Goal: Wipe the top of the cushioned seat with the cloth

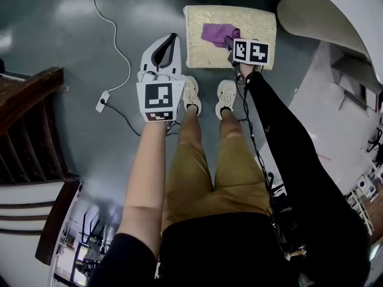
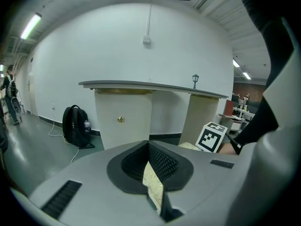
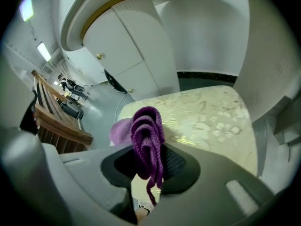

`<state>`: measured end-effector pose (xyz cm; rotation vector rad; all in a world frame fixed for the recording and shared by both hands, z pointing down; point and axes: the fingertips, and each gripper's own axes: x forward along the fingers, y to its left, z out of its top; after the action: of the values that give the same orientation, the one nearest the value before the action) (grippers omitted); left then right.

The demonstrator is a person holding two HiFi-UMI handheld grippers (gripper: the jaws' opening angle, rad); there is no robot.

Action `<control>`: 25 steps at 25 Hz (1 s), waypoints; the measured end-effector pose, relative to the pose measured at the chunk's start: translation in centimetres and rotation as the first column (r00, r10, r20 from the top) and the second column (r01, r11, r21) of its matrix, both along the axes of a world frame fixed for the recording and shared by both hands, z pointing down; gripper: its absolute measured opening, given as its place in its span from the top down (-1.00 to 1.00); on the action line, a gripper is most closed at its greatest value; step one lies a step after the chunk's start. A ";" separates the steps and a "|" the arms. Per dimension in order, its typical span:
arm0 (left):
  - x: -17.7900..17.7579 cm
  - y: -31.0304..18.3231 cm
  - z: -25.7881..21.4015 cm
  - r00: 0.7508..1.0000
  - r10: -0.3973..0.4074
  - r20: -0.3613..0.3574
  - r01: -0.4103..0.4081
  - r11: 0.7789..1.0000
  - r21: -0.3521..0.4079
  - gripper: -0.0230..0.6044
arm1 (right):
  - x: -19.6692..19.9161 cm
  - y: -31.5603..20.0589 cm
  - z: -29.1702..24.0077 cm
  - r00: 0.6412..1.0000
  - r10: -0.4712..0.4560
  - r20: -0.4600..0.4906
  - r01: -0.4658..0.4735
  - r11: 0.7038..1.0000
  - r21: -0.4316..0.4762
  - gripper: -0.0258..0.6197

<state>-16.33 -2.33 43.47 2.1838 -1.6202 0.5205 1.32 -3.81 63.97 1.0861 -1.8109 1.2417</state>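
The cushioned seat (image 1: pixel 206 49) is a low cream block with a gold flower pattern, standing on the floor just ahead of my feet. A purple knitted cloth (image 1: pixel 218 33) lies bunched on its top near the middle. My right gripper (image 1: pixel 232 45) is shut on the cloth at the seat's near right. In the right gripper view the cloth (image 3: pixel 146 135) hangs folded between the jaws of my right gripper (image 3: pixel 150 161), above the seat (image 3: pixel 211 119). My left gripper (image 1: pixel 172 40) hovers left of the seat, shut and holding nothing. In its own view my left gripper (image 2: pixel 154 175) shows only a thin slit.
A white cable with a plug (image 1: pixel 103 100) runs over the grey floor at left. Dark wooden stairs (image 1: pixel 30 106) stand further left. White curved furniture (image 1: pixel 335 11) rises at the top right. A black backpack (image 2: pixel 75 126) leans by a white cabinet (image 2: pixel 123 119).
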 end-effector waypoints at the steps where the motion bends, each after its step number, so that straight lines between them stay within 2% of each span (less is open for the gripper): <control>1: 0.5 -0.3 0.0 1.000 0.008 0.000 -0.008 1.000 -0.001 0.90 | 1.9 -0.2 0.1 0.999 0.031 -0.013 -0.031 1.000 0.002 0.64; 7: 4.9 -1.8 -0.3 0.998 0.060 -0.005 -0.060 0.998 0.003 0.90 | 13.4 -1.0 0.1 0.980 0.181 -0.078 -0.180 0.984 0.020 0.64; 15: 10.5 -2.7 -1.1 0.995 0.098 -0.006 -0.098 0.995 0.006 0.90 | 26.1 -1.0 -1.0 0.938 0.261 -0.228 -0.252 0.965 0.069 0.64; 19: 12.6 -2.4 -1.6 0.996 0.092 0.006 -0.092 0.996 0.006 0.90 | 29.8 -0.2 -1.3 0.926 0.272 -0.262 -0.263 0.962 0.068 0.64; 25: 13.5 -1.8 -2.2 0.999 0.042 0.020 -0.042 0.999 0.000 0.90 | 31.7 0.3 -1.2 0.935 0.247 -0.254 -0.239 0.969 0.063 0.64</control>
<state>-2.78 -4.15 41.25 2.2236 -1.5880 0.5562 33.01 -3.48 62.75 1.4541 -1.5357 1.1484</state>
